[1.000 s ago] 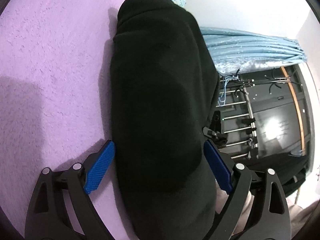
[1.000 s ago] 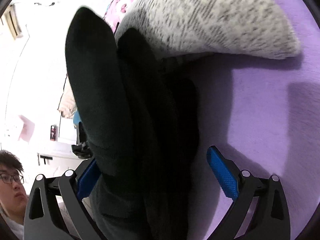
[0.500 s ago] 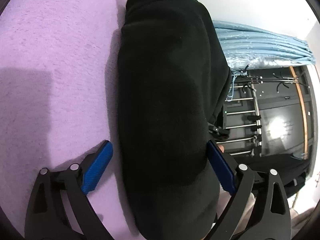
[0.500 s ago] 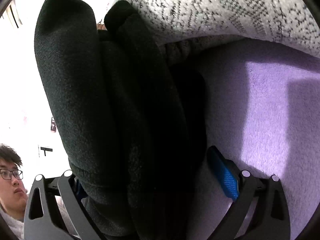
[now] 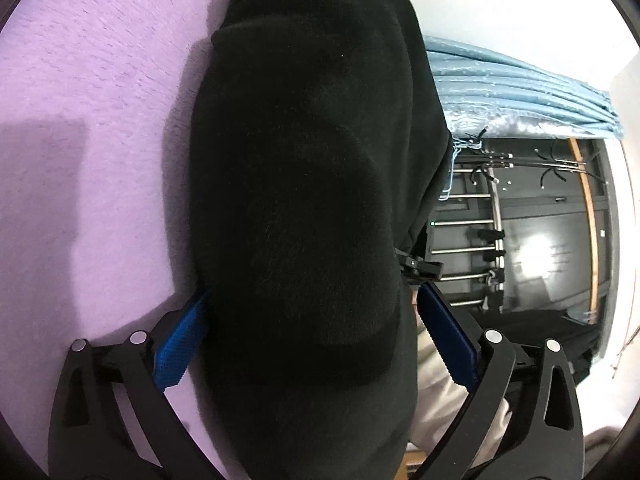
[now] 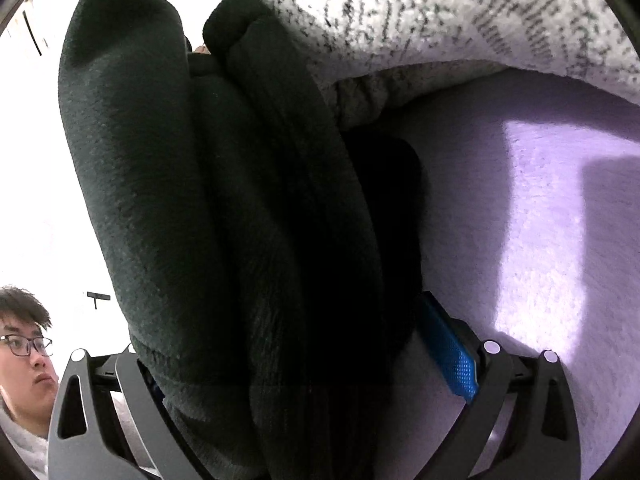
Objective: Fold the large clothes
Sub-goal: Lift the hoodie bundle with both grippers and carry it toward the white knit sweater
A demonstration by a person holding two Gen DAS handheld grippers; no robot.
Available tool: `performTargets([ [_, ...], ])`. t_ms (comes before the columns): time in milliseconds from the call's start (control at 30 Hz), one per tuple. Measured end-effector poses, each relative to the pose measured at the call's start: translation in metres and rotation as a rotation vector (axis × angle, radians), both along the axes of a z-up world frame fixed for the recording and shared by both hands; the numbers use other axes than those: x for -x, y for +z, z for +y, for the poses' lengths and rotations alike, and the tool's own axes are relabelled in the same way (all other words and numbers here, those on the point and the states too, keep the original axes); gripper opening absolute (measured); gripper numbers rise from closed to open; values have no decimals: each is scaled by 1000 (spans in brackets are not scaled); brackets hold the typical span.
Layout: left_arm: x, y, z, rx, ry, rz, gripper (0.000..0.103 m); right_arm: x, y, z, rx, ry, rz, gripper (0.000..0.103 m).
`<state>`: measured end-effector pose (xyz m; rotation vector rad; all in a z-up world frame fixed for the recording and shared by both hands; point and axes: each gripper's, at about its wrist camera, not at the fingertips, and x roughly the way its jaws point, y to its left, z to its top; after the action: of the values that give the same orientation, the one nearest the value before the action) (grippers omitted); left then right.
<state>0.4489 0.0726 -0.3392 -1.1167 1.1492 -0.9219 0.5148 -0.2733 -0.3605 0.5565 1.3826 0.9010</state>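
Lying across a purple fleece cover, item one: black fleece garment, folded into a thick, rounded bundle several layers deep. In the left wrist view it runs lengthwise away from the camera, its near end filling the space between the fingers of the left claw.

Left claw: jaws opening and standing wide apart, the bundle between them. The blue pad on the left side sits just at the garment's edge; the pad on the right side is clear of the cloth, with a gap showing.

Right claw: the same black bundle lies between its fingers, seen edge-on with its stacked folds showing. One blue pad is visible beside the cloth; the other is hidden behind the fleece, so whether this claw presses on the garment cannot be told.

Item two: grey-and-white speckled knit, folded, lying on the purple cover just beyond the black bundle and touching its far end.

Background: blue pleated curtain, dark metal rack, a person's head at the lower left of the right wrist view.
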Motion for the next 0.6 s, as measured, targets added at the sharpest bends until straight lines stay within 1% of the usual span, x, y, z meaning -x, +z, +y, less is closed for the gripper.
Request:
performTargets([
  [100,-3,1,-5,-1,-15,1,95,-1,-3,5,11,9,16,91],
  [133,-3,2,-8,-6,-23,-3,95,-1,-4,9,9,20,24,88],
  [200,-4,3,-11,-9,-31,-7,95,-1,-3,18,27,39,16,87],
  [267,-5,4,-12,-1,-34,-6,94,-2,-6,23,34,36,27,87],
  [367,-6,5,-16,11,-33,-2,89,-4,-9,24,33,30,35,87],
  [400,-5,3,-14,15,-32,1,85,-4,-9,24,33,28,33,86],
  [433,-5,2,-15,15,-33,4,81,-4,-10,23,29,29,33,83],
  [467,-5,1,-14,16,-33,5,79,-2,-12,22,23,28,30,75],
  [500,-5,0,-14,19,-32,7,75,-2,-16,17,20,22,28,72],
  [533,-5,-1,-14,25,-32,10,71,-2,-18,14,11,15,28,65],
  [600,-5,-4,-13,41,-24,17,70,-3,-25,9,-17,-22,68,58],
])
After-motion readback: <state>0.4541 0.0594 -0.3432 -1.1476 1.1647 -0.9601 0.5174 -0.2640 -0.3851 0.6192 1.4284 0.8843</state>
